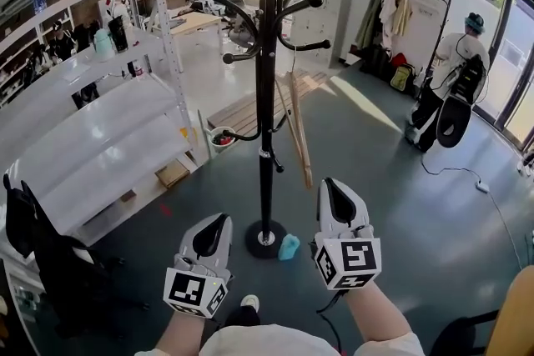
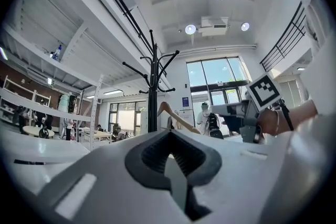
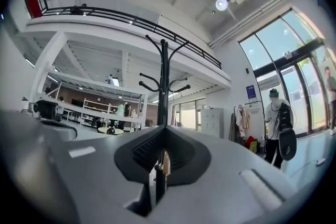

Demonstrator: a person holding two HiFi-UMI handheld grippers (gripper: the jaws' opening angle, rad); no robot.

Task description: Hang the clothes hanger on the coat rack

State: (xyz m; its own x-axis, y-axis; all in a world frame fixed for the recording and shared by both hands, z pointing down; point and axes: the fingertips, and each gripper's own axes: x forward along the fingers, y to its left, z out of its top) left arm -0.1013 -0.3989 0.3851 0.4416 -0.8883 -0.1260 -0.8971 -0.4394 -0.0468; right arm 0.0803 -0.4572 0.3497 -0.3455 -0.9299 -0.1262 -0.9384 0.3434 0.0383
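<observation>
Between the jaws of the right gripper (image 3: 164, 136) sits a thin slip of pale wood, and the jaws are closed tight on it: that is the wooden clothes hanger (image 1: 298, 129), gripped near its lower end. From there it slants up and toward the coat rack (image 1: 265, 96), ending just right of the black pole, below the upper hooks (image 1: 314, 0) and not on any of them.

The left gripper (image 1: 219, 219) hovers left of the rack's round base, jaws together with nothing between them.

A small light-blue object (image 1: 289, 246) lies just right of that base. Farther right of the rack, well apart, a person stands by the glass doors.

I'd judge the hanger light and stiff, with smooth wood that could pivot in a pinch this far from its hook. A hold nearer the neck, or the free gripper steadying one arm, would likely give better control on the lift to the hooks.
</observation>
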